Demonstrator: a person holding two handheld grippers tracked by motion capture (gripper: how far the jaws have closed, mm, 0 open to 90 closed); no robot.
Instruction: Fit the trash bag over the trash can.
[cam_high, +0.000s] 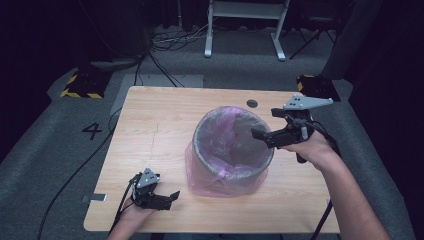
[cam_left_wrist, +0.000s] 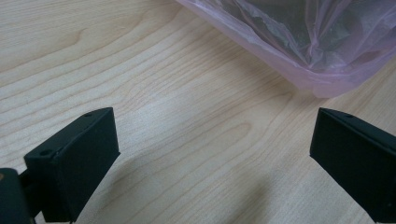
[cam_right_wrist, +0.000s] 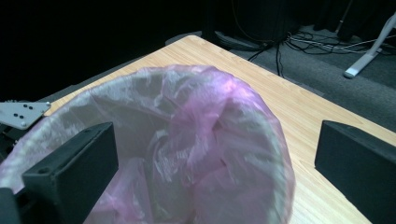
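A: Two sets of jaws, both spread wide, nothing betw. either pair. Right gripper (cam_high: 264, 136) hangs just over the near-right part of the bin rim; left gripper (cam_high: 167, 199) sits low by the table's front edge, jaws hovering over bare wood.

B: Where's the bin rel. to each?

A: Bin (cam_high: 233, 145) stands upright mid-table, a bit right of centre. Pink liner bag (cam_high: 220, 172) is draped over the rim and hangs down the outside, bunching at the base. From the right jaws the rim is directly ahead and below; in the right gripper view the liner (cam_right_wrist: 196, 140) runs betw. the two jaw blocks. From the left jaws the bag's bottom fold (cam_left_wrist: 299, 70) lies ahead and to the right, apart from them, w/ open table (cam_left_wrist: 163, 93) in the gap.

B: So which hand's closer?

A: Right, clearly. It's about at the rim; left is well short of the base. Bin's axis is vertical, so I'd judge the next move is right jaws dropping straight onto the rim edge to pinch the liner there. Whether the tips touch plastic yet, can't tell.
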